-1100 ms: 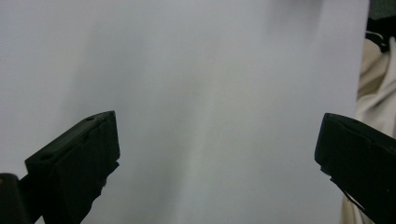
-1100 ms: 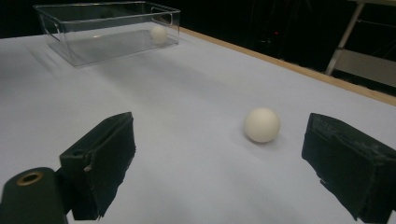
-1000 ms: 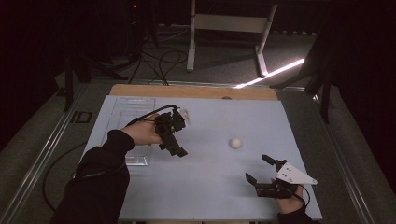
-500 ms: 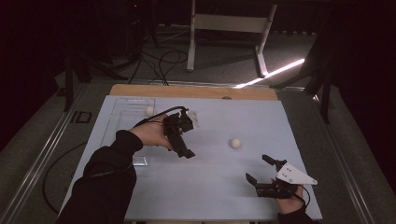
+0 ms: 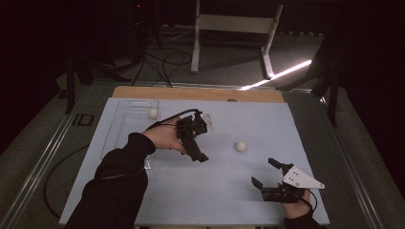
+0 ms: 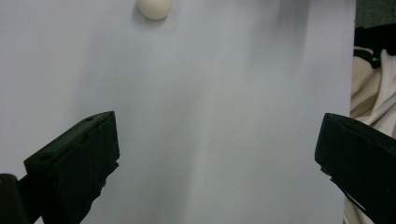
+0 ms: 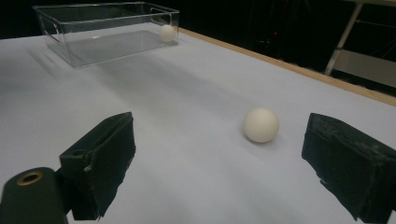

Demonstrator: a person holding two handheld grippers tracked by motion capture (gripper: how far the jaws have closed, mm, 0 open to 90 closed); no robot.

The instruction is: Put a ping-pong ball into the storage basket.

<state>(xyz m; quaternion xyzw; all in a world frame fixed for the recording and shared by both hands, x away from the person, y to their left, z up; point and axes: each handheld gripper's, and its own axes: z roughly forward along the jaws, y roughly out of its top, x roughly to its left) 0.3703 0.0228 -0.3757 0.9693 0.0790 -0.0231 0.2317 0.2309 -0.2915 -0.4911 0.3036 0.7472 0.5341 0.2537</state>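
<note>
A white ball [image 5: 241,146] lies loose on the pale table [image 5: 191,200], right of centre. My left gripper [image 5: 197,153] hovers over the table's middle, left of that ball, jaws wide open and holding nothing. The left gripper view looks down past my left gripper [image 6: 217,140] at the ball [image 6: 154,7] by the top edge. My right gripper [image 5: 263,171] rests open near the front right. In its own view my right gripper [image 7: 219,140] points at the ball [image 7: 260,124], a short way ahead. A second ball [image 5: 153,113] lies in the clear tray [image 5: 125,138].
The clear tray [image 7: 107,32], with its ball [image 7: 167,32], stands at the table's far left. A wooden strip [image 5: 191,93] runs along the far edge. Cables and a metal frame [image 5: 234,24] lie on the dark floor beyond. The person's clothing [image 6: 371,84] borders the table's near edge.
My left gripper has moved right, away from the tray and toward the loose ball, uncovering the ball in the tray. The right gripper and the loose ball have stayed still.
</note>
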